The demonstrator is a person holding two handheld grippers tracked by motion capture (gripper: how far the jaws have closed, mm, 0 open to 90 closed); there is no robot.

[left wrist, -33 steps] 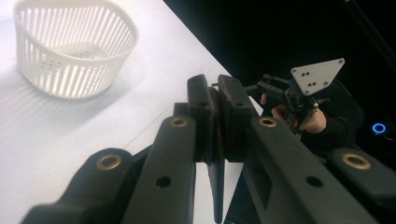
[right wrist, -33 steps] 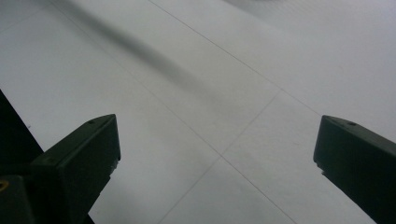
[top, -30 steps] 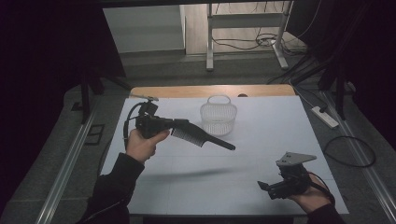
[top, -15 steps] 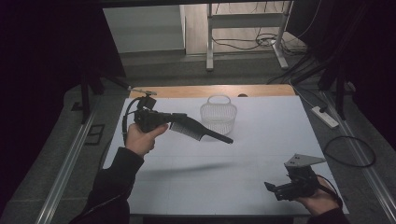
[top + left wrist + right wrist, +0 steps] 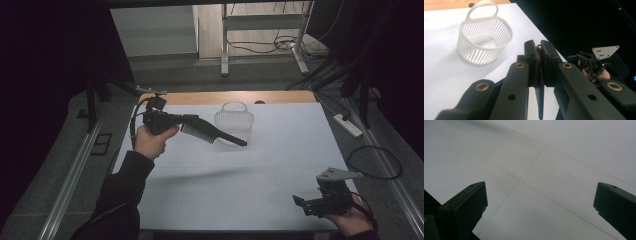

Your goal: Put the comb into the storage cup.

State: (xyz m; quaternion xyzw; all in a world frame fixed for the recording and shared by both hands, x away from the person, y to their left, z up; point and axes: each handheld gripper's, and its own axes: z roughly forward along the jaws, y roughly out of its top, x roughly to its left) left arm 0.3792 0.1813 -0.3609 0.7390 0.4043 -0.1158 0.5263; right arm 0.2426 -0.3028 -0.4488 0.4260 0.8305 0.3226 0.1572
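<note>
Gripping comb [image 5: 212, 134] near basket [image 5: 234, 121]

room: dim, black surrounds
table [image 5: 280, 165]: brightest area, soft arm shadow
left gripper [image 5: 540, 75]: close jaws blurred
right gripper view: grey, low-contrast

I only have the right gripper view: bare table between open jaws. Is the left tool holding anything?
Observer: Yes, the left tool is shut on a black comb, held above the table.
Operator: Any container around?
Observer: A white basket stands upright toward the table's far edge, near the comb's free end.
Operator: Anything in it?
Observer: No, the left gripper view looks into it, and it is empty.
</note>
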